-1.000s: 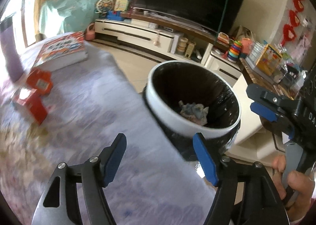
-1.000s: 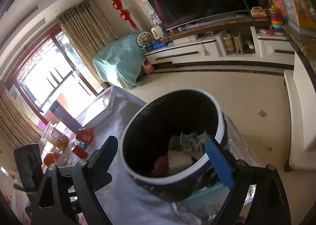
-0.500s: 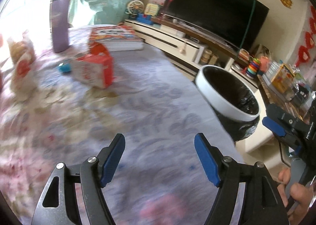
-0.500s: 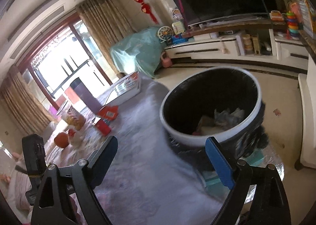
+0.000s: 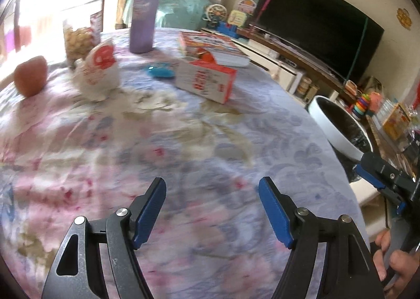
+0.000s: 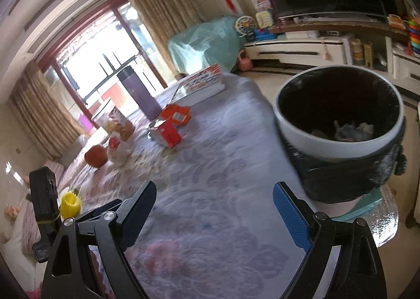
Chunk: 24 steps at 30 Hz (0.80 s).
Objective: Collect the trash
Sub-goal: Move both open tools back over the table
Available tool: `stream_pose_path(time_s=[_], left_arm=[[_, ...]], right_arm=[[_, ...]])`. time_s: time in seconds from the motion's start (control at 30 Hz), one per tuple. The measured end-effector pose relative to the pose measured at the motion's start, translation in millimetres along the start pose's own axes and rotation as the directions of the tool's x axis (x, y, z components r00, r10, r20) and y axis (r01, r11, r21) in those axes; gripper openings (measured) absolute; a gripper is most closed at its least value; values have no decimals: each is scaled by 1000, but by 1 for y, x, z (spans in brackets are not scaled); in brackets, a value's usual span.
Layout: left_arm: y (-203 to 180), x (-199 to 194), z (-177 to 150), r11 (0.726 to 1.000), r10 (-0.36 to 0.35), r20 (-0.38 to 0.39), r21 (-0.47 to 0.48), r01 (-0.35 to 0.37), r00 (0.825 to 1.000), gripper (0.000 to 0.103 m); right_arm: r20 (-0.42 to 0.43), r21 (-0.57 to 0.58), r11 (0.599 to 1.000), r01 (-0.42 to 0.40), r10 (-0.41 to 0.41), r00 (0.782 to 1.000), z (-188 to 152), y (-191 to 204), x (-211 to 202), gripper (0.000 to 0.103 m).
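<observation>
both fingers (image 5: 273, 216) spread, empty, red-white carton (image 5: 206, 80) print blurred, unreadable

Blown-out window (image 6: 86, 62) backlight, motion blur, fisheye-warped edges

A: How many cartons on the desk (image 5: 210, 157)?
B: One red-and-white carton (image 5: 206, 80) at twelve o'clock, one book (image 5: 214, 48) beyond it.
A: Bottles?
B: One purple flask (image 5: 143, 12) at eleven. One white paper bag (image 5: 98, 73), one orange fruit (image 5: 31, 79) at ten.
A: Bins?
B: One trash bin (image 6: 341, 136) at two.
</observation>
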State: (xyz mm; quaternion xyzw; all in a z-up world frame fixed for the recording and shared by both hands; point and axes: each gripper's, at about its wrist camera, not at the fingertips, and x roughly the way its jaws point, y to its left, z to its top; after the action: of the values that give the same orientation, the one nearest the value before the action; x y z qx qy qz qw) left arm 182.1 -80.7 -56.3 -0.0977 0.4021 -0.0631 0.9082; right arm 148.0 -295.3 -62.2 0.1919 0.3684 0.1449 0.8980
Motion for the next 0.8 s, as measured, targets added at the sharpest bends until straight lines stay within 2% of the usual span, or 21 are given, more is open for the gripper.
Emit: stream_pose_path(time_s=[0.23, 0.8], left_arm=[[30, -7, 0, 999, 25, 6, -46, -25, 1000, 74], [73, -13, 8, 993, 72, 19, -99, -70, 997, 75]], right_arm=[[-41, -29, 999, -16, 14, 999, -7, 19, 21, 93], [-98, -110, 993, -46, 35, 995, -4, 54, 61, 93]])
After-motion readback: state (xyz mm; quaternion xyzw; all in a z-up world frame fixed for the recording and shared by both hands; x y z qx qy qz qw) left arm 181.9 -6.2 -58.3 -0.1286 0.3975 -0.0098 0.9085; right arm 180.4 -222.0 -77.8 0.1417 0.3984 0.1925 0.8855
